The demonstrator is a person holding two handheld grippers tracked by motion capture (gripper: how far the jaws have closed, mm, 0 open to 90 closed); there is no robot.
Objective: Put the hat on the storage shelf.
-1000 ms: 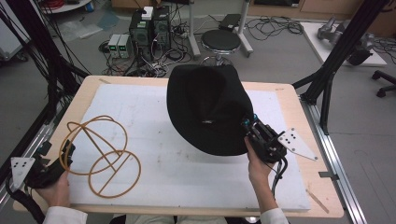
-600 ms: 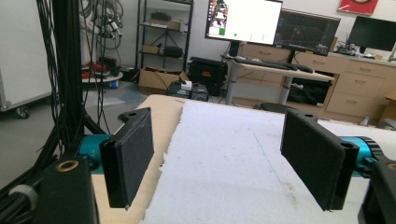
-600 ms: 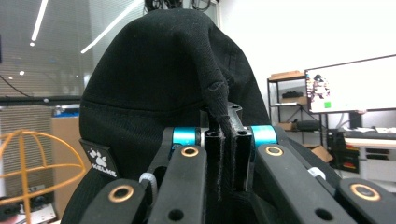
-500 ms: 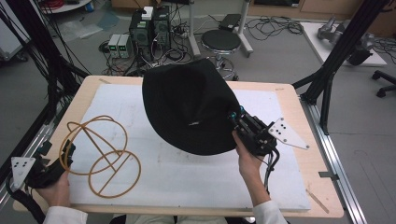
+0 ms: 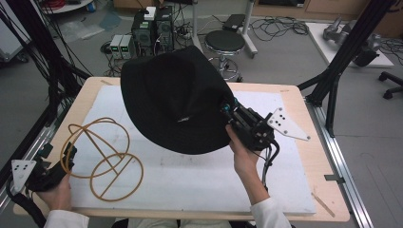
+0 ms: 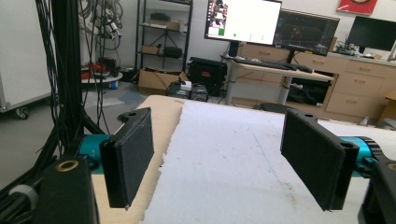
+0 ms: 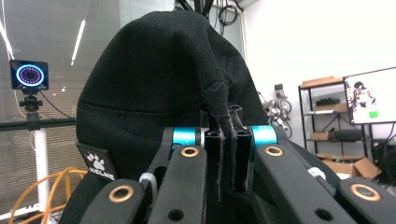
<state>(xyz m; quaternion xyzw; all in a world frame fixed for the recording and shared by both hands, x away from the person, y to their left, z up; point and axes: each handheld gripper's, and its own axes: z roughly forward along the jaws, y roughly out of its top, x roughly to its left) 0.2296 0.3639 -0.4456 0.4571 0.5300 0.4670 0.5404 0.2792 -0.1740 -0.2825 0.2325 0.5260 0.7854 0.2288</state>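
The right gripper (image 5: 232, 113) had its jaws clamped on the brim of a black bucket hat (image 5: 176, 97), which hung above the white mat (image 5: 190, 175), spreading up and to the left from the jaws. The left gripper (image 5: 64, 159) rested with jaws wide apart, nothing between them, just beside an orange wire hat stand (image 5: 102, 156) standing on the mat.

A grey floor (image 5: 285, 57) strewn with cables (image 5: 280, 26) lay beyond the wooden table (image 5: 304, 102), where a round black stool (image 5: 225, 42) stood. Monitors (image 6: 243, 21) glowed above wooden desks and drawers (image 6: 355, 95) against the far wall.
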